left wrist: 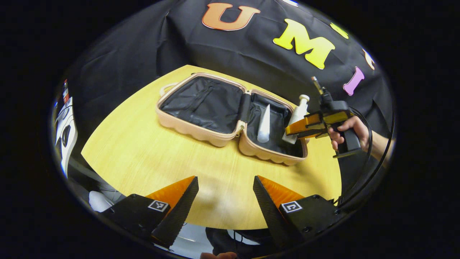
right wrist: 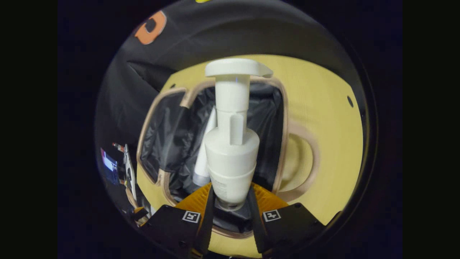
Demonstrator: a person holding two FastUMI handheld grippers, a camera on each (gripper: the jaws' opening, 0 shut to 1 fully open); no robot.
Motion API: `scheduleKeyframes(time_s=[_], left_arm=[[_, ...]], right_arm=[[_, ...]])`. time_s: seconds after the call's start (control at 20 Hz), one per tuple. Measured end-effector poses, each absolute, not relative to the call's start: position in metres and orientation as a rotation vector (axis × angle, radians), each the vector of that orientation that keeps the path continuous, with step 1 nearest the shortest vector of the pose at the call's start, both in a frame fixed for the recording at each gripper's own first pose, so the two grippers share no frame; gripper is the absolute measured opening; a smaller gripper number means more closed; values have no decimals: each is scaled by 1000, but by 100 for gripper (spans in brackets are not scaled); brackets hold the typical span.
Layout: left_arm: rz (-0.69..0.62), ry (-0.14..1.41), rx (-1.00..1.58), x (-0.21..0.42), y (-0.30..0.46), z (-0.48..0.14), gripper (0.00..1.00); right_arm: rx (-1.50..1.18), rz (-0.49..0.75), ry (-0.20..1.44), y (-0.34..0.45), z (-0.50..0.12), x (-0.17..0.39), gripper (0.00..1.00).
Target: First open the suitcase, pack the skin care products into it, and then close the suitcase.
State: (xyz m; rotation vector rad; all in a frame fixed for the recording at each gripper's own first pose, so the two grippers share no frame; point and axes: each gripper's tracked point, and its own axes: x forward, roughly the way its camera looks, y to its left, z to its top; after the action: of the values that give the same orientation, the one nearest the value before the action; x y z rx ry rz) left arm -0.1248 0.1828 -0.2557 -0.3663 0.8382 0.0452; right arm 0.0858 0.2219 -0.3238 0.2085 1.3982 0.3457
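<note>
Black cloth hangs behind a yellow wooden table point(left wrist: 143, 151), and in the left gripper view my left gripper point(left wrist: 225, 201) hovers low over the near part of the tabletop with its fingers spread wide and nothing between them. Farther back the suitcase point(left wrist: 201, 131) lies open flat, both dark-lined halves facing up. A white tube point(left wrist: 264, 126) lies in the right half. Over that same half my right gripper point(left wrist: 291, 131) holds a white pump bottle point(left wrist: 299, 114) tilted, its base down inside the case, and my hand point(left wrist: 350, 131) grips the handle.

Yellow table point(right wrist: 323, 118) shows again past the case in the right gripper view. My right gripper point(right wrist: 230, 205) is clamped on the lower body of the pump bottle point(right wrist: 231, 151), both fingers pressing its sides, the pump head pointing away from the camera. Behind the bottle lies the open suitcase point(right wrist: 284, 144) with its dark lining, its handle loop resting on the table at the right. The tube point(right wrist: 206, 151) lies in the lining just left of the bottle.
</note>
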Motion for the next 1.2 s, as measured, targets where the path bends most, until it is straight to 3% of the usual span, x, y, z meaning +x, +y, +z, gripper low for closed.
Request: scheduleKeyframes(time_s=[0.35,0.55,0.75,1.0,1.05,1.1,1.2], left_arm=[[79,806,-350,-135,220,-248,98],[98,789,-368,-136,233,-245,98],[115,750,-323,-123,251,-239,98],[110,582,-363,-61,326,-240,98],[106,544,-400,-47,336,-236,98],[95,484,-430,-34,345,-229,98],[77,358,-457,-7,366,-211,98]], right_arm=[[244,126,1556,220,-345,102,43],[262,64,1558,219,-346,103,47],[241,61,1550,217,-337,93,58],[81,184,1253,195,-254,73,82],[62,210,1188,192,-236,70,77],[61,246,1113,191,-216,68,82],[68,291,962,185,-175,64,78]])
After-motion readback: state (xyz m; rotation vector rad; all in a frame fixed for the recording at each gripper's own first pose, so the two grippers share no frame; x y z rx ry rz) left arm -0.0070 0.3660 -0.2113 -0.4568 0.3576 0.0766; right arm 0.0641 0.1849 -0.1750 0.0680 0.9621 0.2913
